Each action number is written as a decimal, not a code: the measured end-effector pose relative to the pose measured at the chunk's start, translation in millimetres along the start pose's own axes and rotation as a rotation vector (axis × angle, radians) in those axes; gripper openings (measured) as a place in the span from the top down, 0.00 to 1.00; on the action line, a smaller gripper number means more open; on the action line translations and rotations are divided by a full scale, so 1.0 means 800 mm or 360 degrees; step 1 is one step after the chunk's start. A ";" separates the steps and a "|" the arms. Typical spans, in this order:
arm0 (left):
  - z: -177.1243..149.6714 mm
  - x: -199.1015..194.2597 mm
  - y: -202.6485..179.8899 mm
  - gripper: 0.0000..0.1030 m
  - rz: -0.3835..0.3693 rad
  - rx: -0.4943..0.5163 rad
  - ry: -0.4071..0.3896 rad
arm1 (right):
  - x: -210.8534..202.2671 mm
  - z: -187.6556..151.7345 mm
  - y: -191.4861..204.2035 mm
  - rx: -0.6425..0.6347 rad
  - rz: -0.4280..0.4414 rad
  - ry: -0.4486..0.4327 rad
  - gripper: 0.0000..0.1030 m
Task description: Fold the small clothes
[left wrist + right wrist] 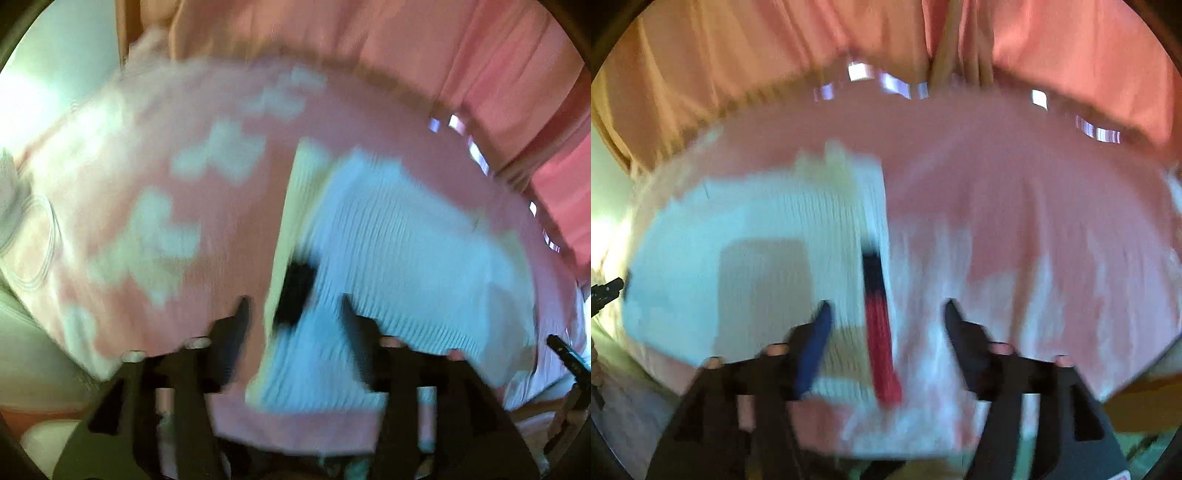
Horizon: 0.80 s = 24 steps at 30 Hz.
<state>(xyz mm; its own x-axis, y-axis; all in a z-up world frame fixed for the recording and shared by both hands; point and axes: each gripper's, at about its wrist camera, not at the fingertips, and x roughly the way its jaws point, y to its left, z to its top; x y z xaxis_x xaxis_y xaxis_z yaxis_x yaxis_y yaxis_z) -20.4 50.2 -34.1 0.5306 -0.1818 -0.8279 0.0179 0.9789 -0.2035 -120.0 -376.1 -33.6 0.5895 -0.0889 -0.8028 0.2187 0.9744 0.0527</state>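
Observation:
A small pale ribbed garment (388,236) lies spread on a pink cloth with white patches (155,206); both views are motion-blurred. A dark band (295,291) runs down its middle, black in the left wrist view and black then red (879,332) in the right wrist view. My left gripper (295,306) is open just above the garment, fingers either side of the band. My right gripper (886,310) is open over the same garment (757,240), fingers astride the band. Neither holds anything.
Pink and orange curtains (775,74) hang behind the surface. The pink patterned cloth (1034,221) covers the work surface. A white cushion or bedding (33,332) lies at the left. The other gripper's tip (565,354) shows at the right edge.

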 end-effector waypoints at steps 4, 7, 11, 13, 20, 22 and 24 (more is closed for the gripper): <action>0.068 0.038 -0.039 0.35 0.0051 0.0179 -0.0075 | 0.046 0.075 0.011 -0.0091 0.0082 -0.0003 0.36; 0.093 0.099 -0.055 0.37 0.0071 0.0230 0.0058 | 0.093 0.099 0.015 -0.0121 0.0107 0.0054 0.37; 0.094 0.149 -0.053 0.88 -0.0005 0.0173 0.0187 | 0.142 0.109 0.042 -0.0162 0.0137 0.0155 0.91; 0.099 0.143 -0.054 0.93 -0.0061 0.0160 0.0166 | 0.144 0.113 0.042 -0.0100 0.0172 0.0160 0.93; 0.114 0.163 -0.048 0.89 0.0025 0.0155 0.0153 | 0.176 0.128 0.018 -0.0058 0.0042 0.0207 0.91; 0.108 0.169 -0.050 0.88 0.0055 0.0183 0.0159 | 0.185 0.124 0.018 -0.0062 0.0015 0.0225 0.88; 0.110 0.145 -0.055 0.80 0.0030 0.0199 0.0100 | 0.152 0.127 0.026 -0.0095 -0.0043 0.0095 0.82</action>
<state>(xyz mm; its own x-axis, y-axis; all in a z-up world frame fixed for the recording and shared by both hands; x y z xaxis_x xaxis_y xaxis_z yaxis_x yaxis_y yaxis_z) 115.2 -5.5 -75.3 0.4780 -0.1647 -0.8628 0.1157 0.9855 -0.1240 35.2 -387.6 -69.8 0.5365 -0.1044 -0.8374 0.1863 0.9825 -0.0032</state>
